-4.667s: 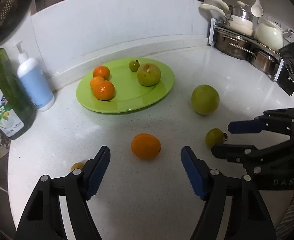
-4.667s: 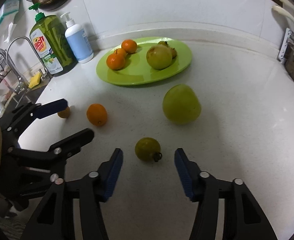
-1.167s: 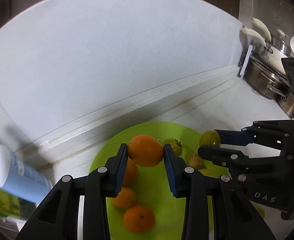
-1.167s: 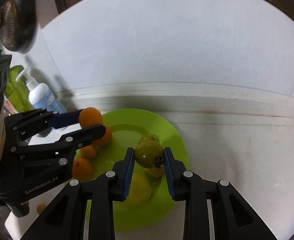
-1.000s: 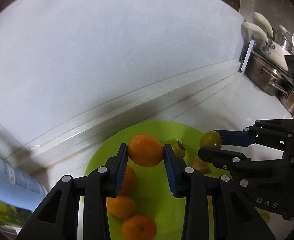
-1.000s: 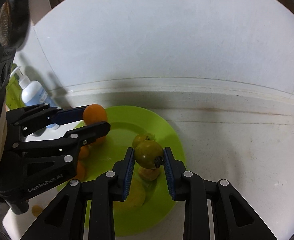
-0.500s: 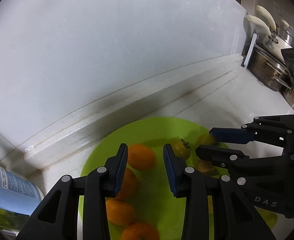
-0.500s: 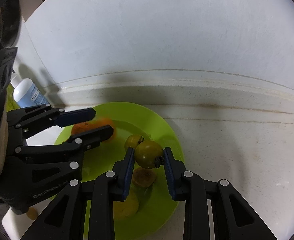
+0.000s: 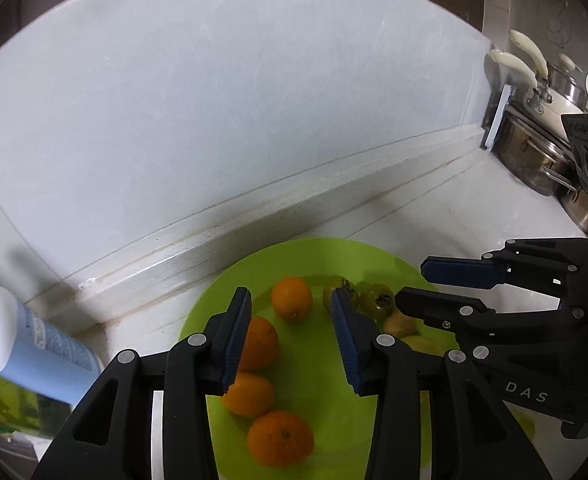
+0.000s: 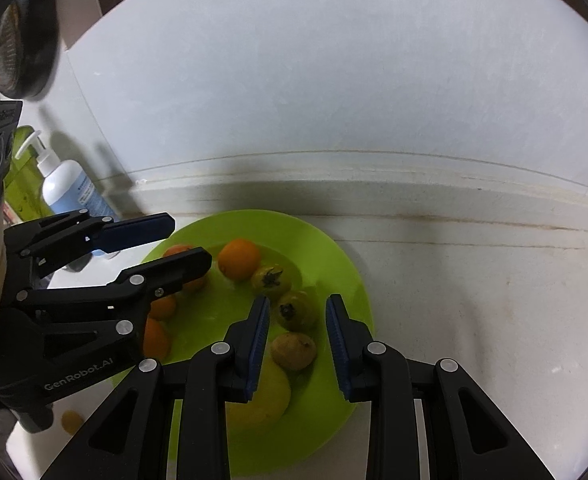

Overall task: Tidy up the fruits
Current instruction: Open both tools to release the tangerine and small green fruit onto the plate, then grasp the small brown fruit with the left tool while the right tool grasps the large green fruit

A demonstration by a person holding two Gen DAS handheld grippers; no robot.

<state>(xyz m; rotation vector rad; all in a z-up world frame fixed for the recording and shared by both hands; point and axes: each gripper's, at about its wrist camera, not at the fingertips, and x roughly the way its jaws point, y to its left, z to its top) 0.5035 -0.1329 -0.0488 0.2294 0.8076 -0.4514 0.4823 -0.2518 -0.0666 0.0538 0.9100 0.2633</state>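
Note:
A green plate (image 9: 326, 400) (image 10: 334, 264) on the white counter holds several oranges and green-yellow fruits. The orange I carried (image 9: 291, 299) (image 10: 238, 259) lies on the plate's far side. My left gripper (image 9: 289, 312) (image 10: 181, 244) is open above it, holding nothing. The small green fruit (image 10: 297, 310) (image 9: 377, 298) lies on the plate beside another green one (image 10: 270, 278). My right gripper (image 10: 297, 320) (image 9: 414, 284) is open just above it, holding nothing. A yellowish fruit (image 10: 294, 351) and a larger yellow one (image 10: 261, 396) lie nearer.
A blue pump bottle (image 9: 25, 344) (image 10: 73, 192) and a green dish soap bottle (image 10: 23, 184) stand left of the plate. Pots on a rack (image 9: 542, 148) are at the right. A small yellow fruit (image 10: 71, 420) lies on the counter at lower left. The backsplash wall is close behind the plate.
Both grippers opened. The orange dropped from the left gripper onto the plate, and the small green fruit dropped from the right gripper onto the plate.

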